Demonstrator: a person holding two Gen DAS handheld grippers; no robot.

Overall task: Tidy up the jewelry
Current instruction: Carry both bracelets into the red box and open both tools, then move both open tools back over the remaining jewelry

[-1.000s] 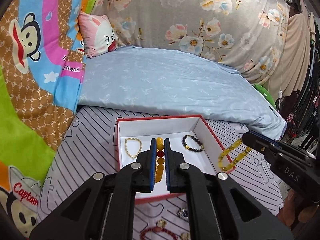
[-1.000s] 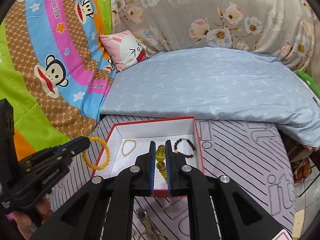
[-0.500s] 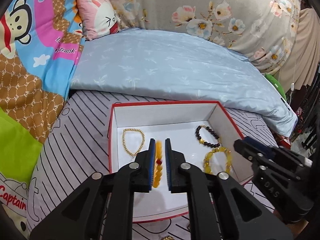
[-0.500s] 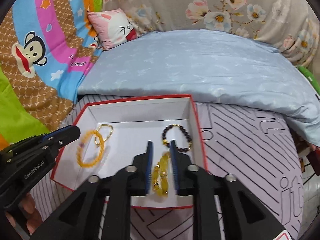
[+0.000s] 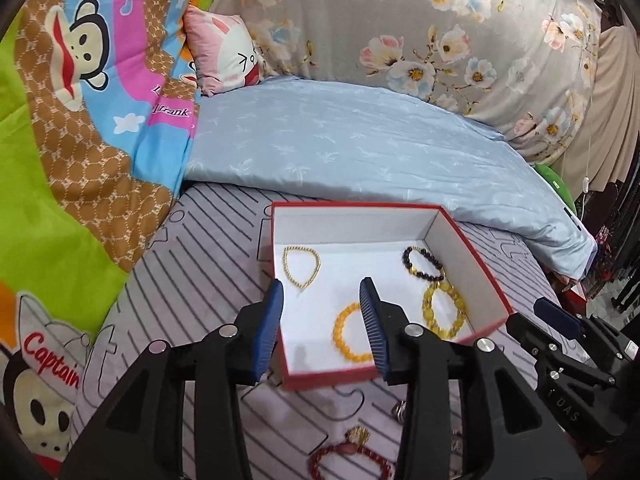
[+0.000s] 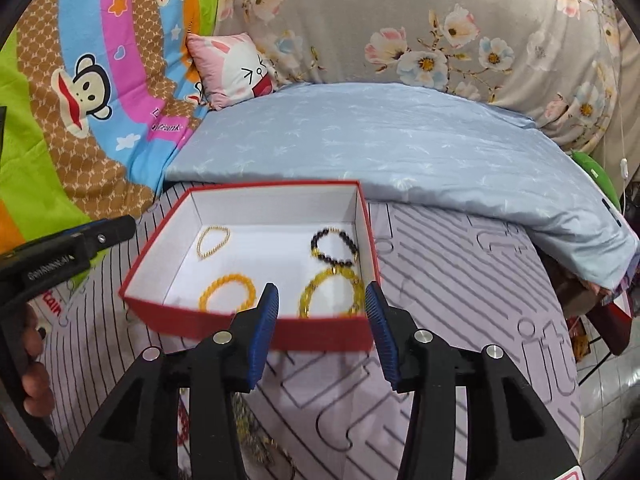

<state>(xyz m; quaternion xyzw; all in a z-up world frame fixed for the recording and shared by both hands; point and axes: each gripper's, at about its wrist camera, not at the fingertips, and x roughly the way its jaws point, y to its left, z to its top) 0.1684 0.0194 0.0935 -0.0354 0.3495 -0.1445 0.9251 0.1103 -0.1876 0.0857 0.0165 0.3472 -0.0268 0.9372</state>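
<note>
A red box [image 5: 476,256] with a white inside lies on the striped mat, also in the right wrist view [image 6: 160,256]. In it lie a thin gold chain bracelet [image 5: 302,266], a dark bead bracelet [image 5: 424,264], an orange bead bracelet [image 5: 348,336] and a clear yellow bead bracelet [image 5: 442,312]. My left gripper [image 5: 322,324] is open and empty over the box's near left corner. My right gripper [image 6: 320,328] is open and empty at the box's near wall. A red bead bracelet [image 5: 348,460] lies on the mat in front of the box.
A light blue quilt [image 5: 360,148] lies behind the box. A pink cushion [image 5: 224,56] and cartoon blanket [image 5: 80,100] stand at the back left. Small jewelry pieces [image 5: 400,410] lie on the mat near the red bracelet. The bed edge drops off at the right [image 6: 600,360].
Both grippers opened and let go of their bracelets: the orange one and the clear yellow one now lie in the box. Both grippers pulled back toward the box's near side.
</note>
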